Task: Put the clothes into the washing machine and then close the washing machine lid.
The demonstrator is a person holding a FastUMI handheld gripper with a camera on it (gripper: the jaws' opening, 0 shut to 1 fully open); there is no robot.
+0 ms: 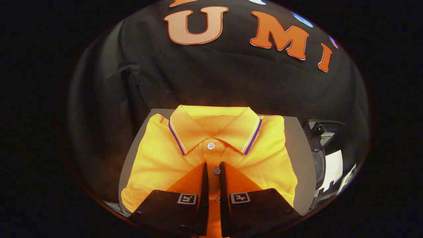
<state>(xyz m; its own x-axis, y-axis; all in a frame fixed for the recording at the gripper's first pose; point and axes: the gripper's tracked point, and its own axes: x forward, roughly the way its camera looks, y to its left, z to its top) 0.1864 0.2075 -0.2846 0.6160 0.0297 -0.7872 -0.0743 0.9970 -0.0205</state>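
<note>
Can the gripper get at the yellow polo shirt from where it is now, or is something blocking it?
Probably yes. The gripper is right over the folded yellow polo shirt, its fingers nearly together on either side of the button placket. Nothing lies between them and the cloth, which rests flat on the grey surface.

The folded yellow-orange polo shirt (211, 155) is a soft knit cloth with a fine, matt, slightly grainy weave, and its collar is a flatter ribbed knit edged with purple and white stripes. Its small round buttons (211, 145) look like smooth plastic with a faint sheen. Under it lies a grey flat surface (299, 148), plain and matt, smooth with no visible grain. The gripper (213, 168), its fingers drawn close with a narrow gap over the shirt's button placket, has a hard, smooth, plastic-looking body with a dull finish. The black backdrop cloth (211, 76) behind is a matt fabric, loosely creased and folded.
</note>
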